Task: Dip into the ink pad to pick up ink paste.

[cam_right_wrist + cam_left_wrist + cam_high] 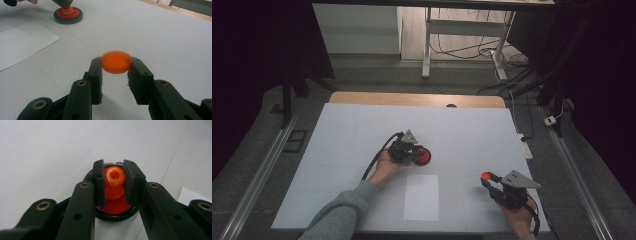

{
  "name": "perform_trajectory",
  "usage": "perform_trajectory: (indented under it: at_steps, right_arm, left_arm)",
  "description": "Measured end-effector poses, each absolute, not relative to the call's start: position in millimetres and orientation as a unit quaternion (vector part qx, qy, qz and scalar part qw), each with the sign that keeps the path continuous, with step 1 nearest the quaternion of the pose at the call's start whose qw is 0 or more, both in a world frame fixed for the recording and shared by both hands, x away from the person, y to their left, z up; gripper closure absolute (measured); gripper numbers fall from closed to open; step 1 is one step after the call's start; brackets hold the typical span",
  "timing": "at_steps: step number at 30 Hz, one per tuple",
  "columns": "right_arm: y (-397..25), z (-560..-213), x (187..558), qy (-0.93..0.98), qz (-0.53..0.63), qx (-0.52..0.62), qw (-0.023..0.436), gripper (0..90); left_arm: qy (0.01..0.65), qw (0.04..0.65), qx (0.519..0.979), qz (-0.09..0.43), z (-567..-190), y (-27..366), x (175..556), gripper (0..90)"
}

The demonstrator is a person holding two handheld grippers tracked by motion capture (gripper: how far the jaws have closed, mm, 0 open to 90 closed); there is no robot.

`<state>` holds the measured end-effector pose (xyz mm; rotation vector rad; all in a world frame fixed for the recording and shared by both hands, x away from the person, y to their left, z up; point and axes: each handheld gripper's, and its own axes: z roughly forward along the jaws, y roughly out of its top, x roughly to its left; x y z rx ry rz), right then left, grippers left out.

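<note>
Left gripper [113, 183] was clamped on orange knob [114, 180] above black-rimmed base [117, 216]; right gripper [116, 68] pinched orange cap [116, 61]. Cap, thinly held right of base, judged liable to slip.

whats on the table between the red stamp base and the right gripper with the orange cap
A white paper sheet lies between the red base and the right gripper holding the orange cap, seen in the high view.

Dim room, grey floor [257, 150], white-legged desk [427, 45] behind the table [342, 130].
</note>
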<state>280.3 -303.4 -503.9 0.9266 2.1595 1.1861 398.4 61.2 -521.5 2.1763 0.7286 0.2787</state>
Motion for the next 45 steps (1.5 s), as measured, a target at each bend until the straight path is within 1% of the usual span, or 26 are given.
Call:
perform_trajectory:
  at_steps: [30, 33, 39, 45]
  right_arm:
    - [-303, -504, 280, 0.795, 0.435, 0.340, 0.252, 64.0]
    - [-303, -503, 280, 0.794, 0.437, 0.340, 0.252, 64.0]
    - [-304, -503, 280, 0.792, 0.439, 0.341, 0.252, 64.0]
    - [-303, -502, 279, 0.794, 0.437, 0.339, 0.254, 64.0]
  left_arm:
    - [0.290, 0.403, 0.861, 0.111, -521, 61, 398, 72.6]
    - [0.282, 0.401, 0.863, 0.121, -521, 60, 397, 72.5]
    - [0.281, 0.441, 0.843, 0.128, -506, 65, 393, 72.4]
    - [0.278, 0.456, 0.837, 0.115, -493, 66, 388, 72.4]
